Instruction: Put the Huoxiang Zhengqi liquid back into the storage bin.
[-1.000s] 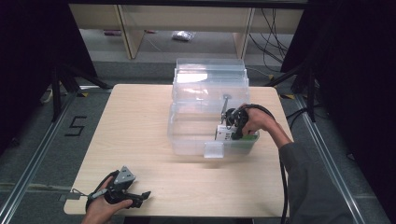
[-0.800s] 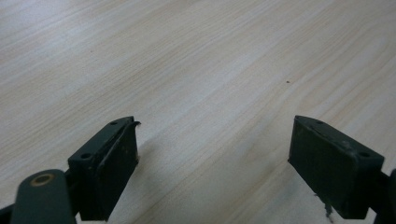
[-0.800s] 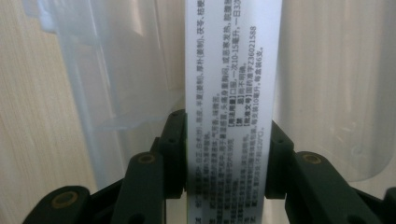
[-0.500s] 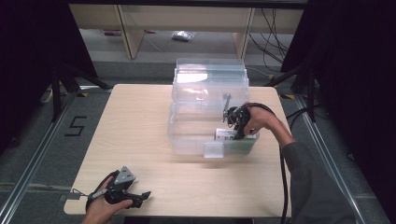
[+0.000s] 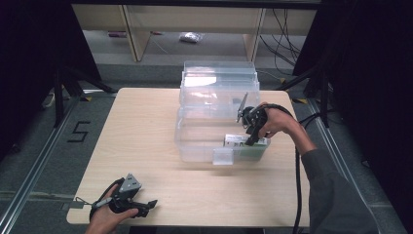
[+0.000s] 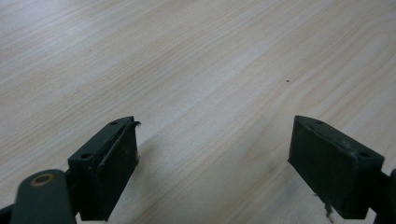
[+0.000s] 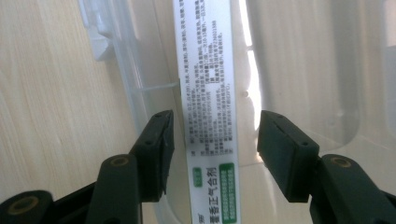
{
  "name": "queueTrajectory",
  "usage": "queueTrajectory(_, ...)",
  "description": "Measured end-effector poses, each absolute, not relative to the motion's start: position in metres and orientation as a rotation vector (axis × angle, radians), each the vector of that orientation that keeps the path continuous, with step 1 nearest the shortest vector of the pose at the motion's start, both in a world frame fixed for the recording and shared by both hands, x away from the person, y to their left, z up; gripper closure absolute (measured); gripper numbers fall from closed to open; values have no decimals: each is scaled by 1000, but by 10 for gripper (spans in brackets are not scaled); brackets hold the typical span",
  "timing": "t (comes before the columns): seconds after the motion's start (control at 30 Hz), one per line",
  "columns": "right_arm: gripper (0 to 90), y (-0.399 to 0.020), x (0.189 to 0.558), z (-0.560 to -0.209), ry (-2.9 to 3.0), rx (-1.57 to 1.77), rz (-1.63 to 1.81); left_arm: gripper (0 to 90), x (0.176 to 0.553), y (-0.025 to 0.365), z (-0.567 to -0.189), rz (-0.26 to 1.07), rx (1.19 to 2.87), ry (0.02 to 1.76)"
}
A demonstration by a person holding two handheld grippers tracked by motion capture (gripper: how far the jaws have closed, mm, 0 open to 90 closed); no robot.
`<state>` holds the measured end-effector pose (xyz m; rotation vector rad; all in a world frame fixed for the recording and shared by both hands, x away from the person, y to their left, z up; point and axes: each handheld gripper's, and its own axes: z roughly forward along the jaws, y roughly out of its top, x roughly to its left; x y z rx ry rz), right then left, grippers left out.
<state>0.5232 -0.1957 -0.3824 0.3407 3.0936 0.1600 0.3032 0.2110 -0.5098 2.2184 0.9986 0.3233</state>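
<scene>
Inside clear bin [image 5: 204, 146], one box [image 7: 208, 93]; two grippers gaping.

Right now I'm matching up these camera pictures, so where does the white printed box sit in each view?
High view: the white printed box lies in the clear bin's front right corner, under the right gripper.
Right gripper view: the box runs up the middle, between the open jaws.
Left gripper view: bare tabletop.
Shared landmark: the bin wall.
</scene>
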Motion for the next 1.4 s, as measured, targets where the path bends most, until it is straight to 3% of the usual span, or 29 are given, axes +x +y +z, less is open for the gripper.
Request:
queueTrajectory(0.3, 436, -201, 517, -361, 3048, 395, 232, 151, 303, 210, -511, 337, 2206, 1004)
queueTrajectory(0.83, 275, -207, 507, -342, 2949, 541, 394, 151, 303, 210, -510, 329, 2211, 1000)
queueTrajectory(1.4, 234, -212, 500, -345, 2913, 599, 472, 151, 303, 210, -510, 335, 2207, 1005)
